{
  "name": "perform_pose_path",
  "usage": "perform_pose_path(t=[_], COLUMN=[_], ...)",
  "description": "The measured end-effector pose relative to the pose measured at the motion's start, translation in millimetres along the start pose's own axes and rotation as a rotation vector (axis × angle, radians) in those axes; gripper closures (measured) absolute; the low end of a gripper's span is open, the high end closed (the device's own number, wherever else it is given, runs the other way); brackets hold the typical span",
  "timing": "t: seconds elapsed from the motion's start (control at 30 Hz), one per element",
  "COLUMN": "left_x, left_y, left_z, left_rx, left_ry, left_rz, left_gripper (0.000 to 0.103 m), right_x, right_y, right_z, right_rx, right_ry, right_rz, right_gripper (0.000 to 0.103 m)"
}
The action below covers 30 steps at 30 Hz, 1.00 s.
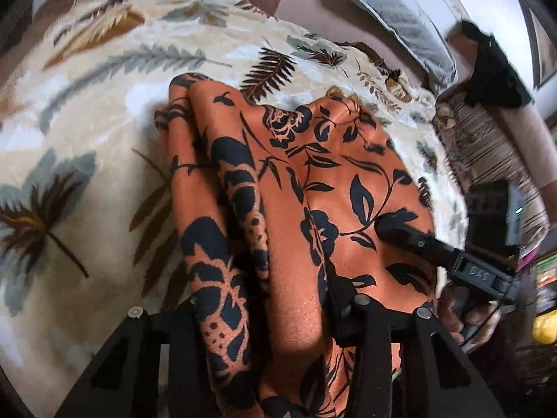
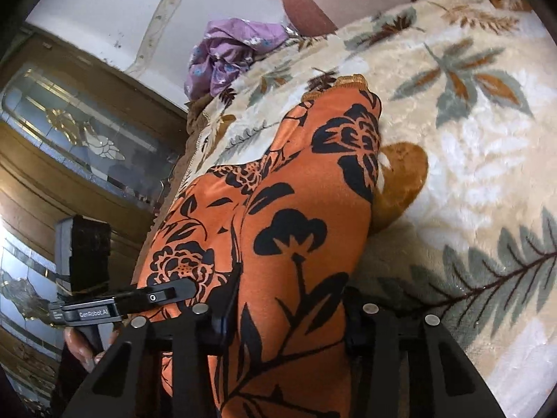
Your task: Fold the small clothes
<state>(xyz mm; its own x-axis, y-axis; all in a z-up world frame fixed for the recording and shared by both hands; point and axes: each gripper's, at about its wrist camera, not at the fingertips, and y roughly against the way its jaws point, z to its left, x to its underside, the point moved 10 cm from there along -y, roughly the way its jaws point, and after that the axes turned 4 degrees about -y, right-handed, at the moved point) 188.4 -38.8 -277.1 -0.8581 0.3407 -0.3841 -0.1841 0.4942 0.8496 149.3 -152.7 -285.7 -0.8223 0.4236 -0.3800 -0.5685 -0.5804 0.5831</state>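
Observation:
An orange garment with a black flower print point(image 1: 278, 191) lies bunched on a cream leaf-patterned blanket point(image 1: 104, 104). Its near end runs between the fingers of my left gripper point(image 1: 275, 317), which is shut on it. The right gripper point(image 1: 397, 224) comes in from the right and presses on the cloth's right side. In the right wrist view the same garment point(image 2: 296, 226) passes between the fingers of my right gripper point(image 2: 285, 313), which is shut on it; the fingertips are hidden under the cloth. The left gripper point(image 2: 181, 291) shows at the left edge of the garment.
A purple flowered garment point(image 2: 229, 52) lies at the blanket's far edge point(image 2: 452, 104). A grey pillow point(image 1: 400, 17) lies at the back right. A wooden cabinet with glass doors point(image 2: 69, 132) stands to the left of the bed. A striped cushion point(image 1: 487, 146) lies at the right.

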Motion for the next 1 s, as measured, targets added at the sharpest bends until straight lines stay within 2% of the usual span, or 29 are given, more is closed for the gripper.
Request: perform_pose_path(t=[0.17, 0.33, 0.6, 0.77, 1.0], left_x=[0, -10, -23, -22, -7], left_y=[15, 30, 26, 5, -24], left_z=[-30, -78, -135, -152, -144], left_rx=[-0.061, -0.058, -0.036, -0.067, -0.154], left_ry=[-0.072, -0.128, -0.184, -0.192, -0.19], left_rz=[-0.03, -0.081, -0.099, -0.077, -0.032], left_gripper=[0.062, 0.062, 0.062, 0.062, 0.063], right_x=[-9, -24, -30, -27, -23], right_y=[29, 80, 149, 154, 122], right_z=[6, -4, -26, -44, -73], right_rx=[-0.003, -0.018, -0.008, -0.023, -0.029], right_ry=[0.054, 0.072, 0.084, 0.051, 0.014], right_rz=[-0.055, -0.127, -0.205, -0.196, -0.134], right_gripper=[0.06, 0.06, 0.06, 0.06, 0.06])
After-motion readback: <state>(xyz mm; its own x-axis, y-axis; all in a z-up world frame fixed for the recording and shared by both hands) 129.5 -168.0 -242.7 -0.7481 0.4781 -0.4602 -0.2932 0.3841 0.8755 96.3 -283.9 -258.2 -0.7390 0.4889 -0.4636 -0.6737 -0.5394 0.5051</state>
